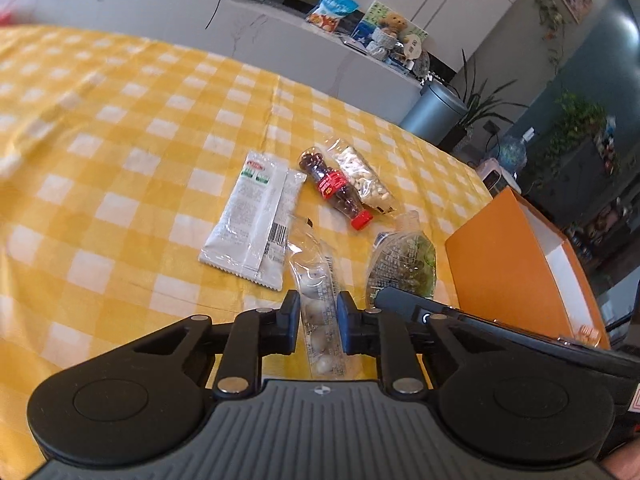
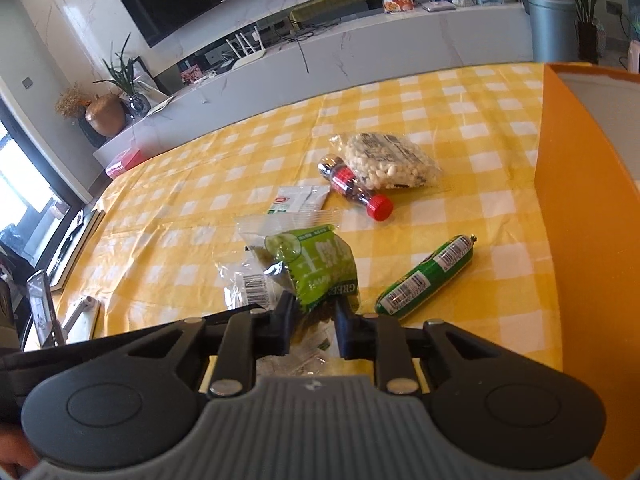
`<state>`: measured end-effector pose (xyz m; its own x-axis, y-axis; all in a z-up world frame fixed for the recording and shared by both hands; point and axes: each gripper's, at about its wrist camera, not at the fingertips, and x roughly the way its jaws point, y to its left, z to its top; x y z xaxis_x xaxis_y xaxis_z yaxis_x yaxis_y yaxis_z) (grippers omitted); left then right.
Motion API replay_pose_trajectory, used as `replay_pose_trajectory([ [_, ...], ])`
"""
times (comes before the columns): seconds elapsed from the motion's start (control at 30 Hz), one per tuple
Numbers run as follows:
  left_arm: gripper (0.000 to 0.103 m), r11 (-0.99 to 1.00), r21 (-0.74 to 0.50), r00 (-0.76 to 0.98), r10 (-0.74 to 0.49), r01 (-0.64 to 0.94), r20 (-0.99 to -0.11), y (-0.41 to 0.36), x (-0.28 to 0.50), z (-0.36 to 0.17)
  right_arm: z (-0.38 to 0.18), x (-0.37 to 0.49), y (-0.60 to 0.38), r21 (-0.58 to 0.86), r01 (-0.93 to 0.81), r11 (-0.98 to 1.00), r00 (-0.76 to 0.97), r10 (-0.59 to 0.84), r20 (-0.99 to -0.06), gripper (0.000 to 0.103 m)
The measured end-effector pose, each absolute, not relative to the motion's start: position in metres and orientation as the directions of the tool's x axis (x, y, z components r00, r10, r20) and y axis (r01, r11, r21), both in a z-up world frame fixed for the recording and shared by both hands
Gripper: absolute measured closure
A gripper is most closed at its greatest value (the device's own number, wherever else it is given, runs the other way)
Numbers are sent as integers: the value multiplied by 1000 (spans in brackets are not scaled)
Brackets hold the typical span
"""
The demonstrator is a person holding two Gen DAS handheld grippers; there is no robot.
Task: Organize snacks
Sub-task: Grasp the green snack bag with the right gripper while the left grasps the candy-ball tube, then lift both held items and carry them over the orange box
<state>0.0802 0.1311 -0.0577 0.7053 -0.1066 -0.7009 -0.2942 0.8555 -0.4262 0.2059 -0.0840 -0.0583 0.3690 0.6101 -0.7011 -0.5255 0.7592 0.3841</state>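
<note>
Left gripper (image 1: 319,312): clamped on clear candy strip (image 1: 318,300). Right gripper (image 2: 314,320): pinched on green snack pouch (image 2: 316,268). Both above yellow checked tablecloth (image 1: 120,140), beside orange box (image 1: 516,256). Box interior: no snacks visible. Remaining on cloth: white sachet (image 1: 256,220), small bottle (image 2: 356,192), nut bag (image 2: 384,160), green sausage (image 2: 428,280). Progress, judged: early.

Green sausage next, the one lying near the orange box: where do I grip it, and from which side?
Grip the green sausage at mid-length, coming from above with the jaws across its narrow width. It lies flat and diagonal on the tablecloth, clear of other snacks, so turn the wrist square to its long axis. Avoid the tapered, clipped ends; I expect they would slip.
</note>
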Motion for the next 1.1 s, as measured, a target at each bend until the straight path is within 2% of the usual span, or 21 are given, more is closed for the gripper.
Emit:
replay_pose_trajectory([
  [0.13,84,904,-330,676,-66,-270,-734,120,70,-42,-50,190,-91,373,-538,756,368,609,-703,85],
  [0.27,84,924,-300,638,-85,-238,-766,116,60,-38,-51,175,-105,379,-519,766,347,594,-725,85],
  [0.53,84,899,-373,600,-171,-230,-781,110,57,-53,-65,157,-128,320,-488,813,335,512,-791,85],
  [0.77,80,835,-486,606,-252,-258,-755,110,59,-67,-69,152,-126,317,-523,791,337,533,-776,84],
  [0.9,77,847,-460,588,-236,-266,-774,103,62,-70,-72,152,-127,330,-526,784,333,547,-768,82],
  [1.03,76,865,-422,573,-206,-273,-793,98,65,-74,-72,146,-124,276,-566,777,365,536,-761,77],
  [1.1,81,882,-384,560,-178,-274,-809,95,65,-77,-71,139,-120,212,-604,768,402,523,-751,75],
])
